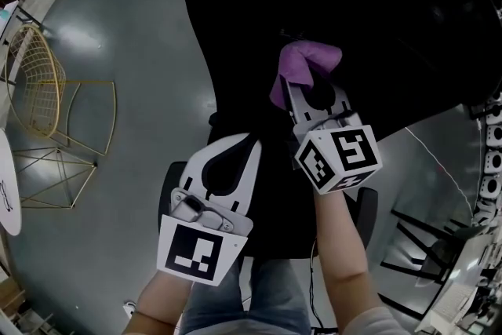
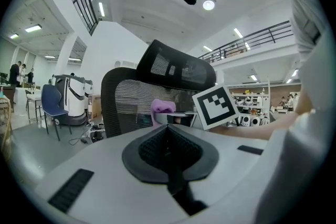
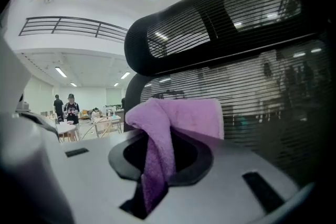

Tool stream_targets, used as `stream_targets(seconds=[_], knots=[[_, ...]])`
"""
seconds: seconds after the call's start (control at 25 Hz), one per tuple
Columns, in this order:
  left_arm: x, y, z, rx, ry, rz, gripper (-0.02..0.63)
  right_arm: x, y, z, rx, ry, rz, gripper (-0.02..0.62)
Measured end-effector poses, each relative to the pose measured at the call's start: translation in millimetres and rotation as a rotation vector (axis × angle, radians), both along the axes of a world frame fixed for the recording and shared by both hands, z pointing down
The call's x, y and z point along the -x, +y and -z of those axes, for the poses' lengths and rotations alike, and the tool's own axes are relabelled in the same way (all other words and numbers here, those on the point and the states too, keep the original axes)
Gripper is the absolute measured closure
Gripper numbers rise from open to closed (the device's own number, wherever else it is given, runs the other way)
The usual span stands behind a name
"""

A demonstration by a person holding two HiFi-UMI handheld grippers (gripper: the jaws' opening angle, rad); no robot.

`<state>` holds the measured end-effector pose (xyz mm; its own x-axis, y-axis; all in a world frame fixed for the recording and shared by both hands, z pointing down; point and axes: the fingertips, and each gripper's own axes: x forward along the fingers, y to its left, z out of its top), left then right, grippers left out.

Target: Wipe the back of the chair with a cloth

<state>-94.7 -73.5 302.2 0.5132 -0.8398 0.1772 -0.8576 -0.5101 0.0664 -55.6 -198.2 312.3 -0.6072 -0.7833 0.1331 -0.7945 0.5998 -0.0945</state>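
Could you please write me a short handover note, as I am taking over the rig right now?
Right claw: shut on the purple cloth, held close to the chair's mesh back, below the headrest. Whether the cloth touches the mesh cannot be told.
Left claw: shut, empty, nearer the person than the right one.
Done: the cloth is gripped and at the chair back. How much has been wiped does not show.
Left: wipe across the mesh back.
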Motion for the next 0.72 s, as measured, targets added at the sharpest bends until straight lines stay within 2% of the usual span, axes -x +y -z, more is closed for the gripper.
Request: stream_targets(seconds=[0.72], knots=[[-62.1, 3.2, 3.5, -0.005, 0.002, -0.081, 0.597, -97.1, -1.1, -0.7, 0.022, -0.016, -0.121, 0.529]])
